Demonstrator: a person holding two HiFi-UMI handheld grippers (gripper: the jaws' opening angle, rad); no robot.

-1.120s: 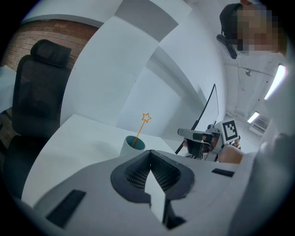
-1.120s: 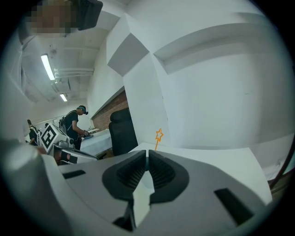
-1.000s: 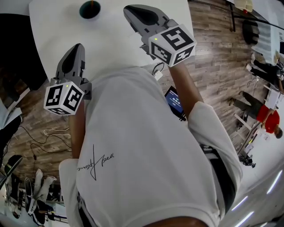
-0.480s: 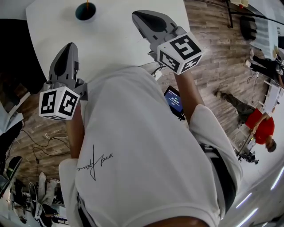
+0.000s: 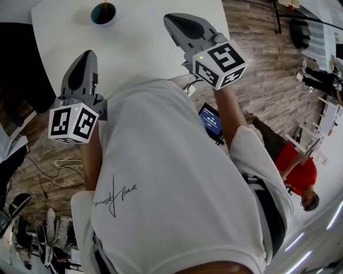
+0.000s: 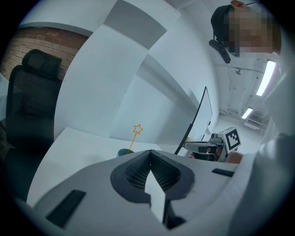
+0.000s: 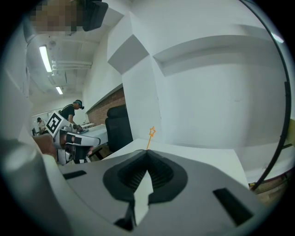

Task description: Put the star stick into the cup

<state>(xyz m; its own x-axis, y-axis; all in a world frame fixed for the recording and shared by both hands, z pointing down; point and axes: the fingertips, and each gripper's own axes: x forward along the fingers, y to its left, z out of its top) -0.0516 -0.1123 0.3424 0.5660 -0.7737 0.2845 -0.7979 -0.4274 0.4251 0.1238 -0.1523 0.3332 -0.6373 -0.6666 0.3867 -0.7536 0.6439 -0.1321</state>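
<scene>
Head view: the person's white shirt (image 5: 177, 176) hides the near edge of the white tabletop (image 5: 139, 48). At the far side stands the teal cup (image 5: 103, 13) with the orange star stick (image 5: 105, 5) in it, its star too small to make out. The left gripper (image 5: 88, 53) and right gripper (image 5: 170, 18) hover well apart from it, and the wood-plank floor (image 5: 257, 64) lies at the right.

Left gripper view: the fingers are pressed together with nothing between them. They cover all but the cup's rim, and the star shows against a white wall (image 6: 152, 69). A black chair (image 6: 32, 92) stands at the left.

Right gripper view: the fingers are likewise closed and empty. The cup is hidden behind them, and only the stick rises above.
</scene>
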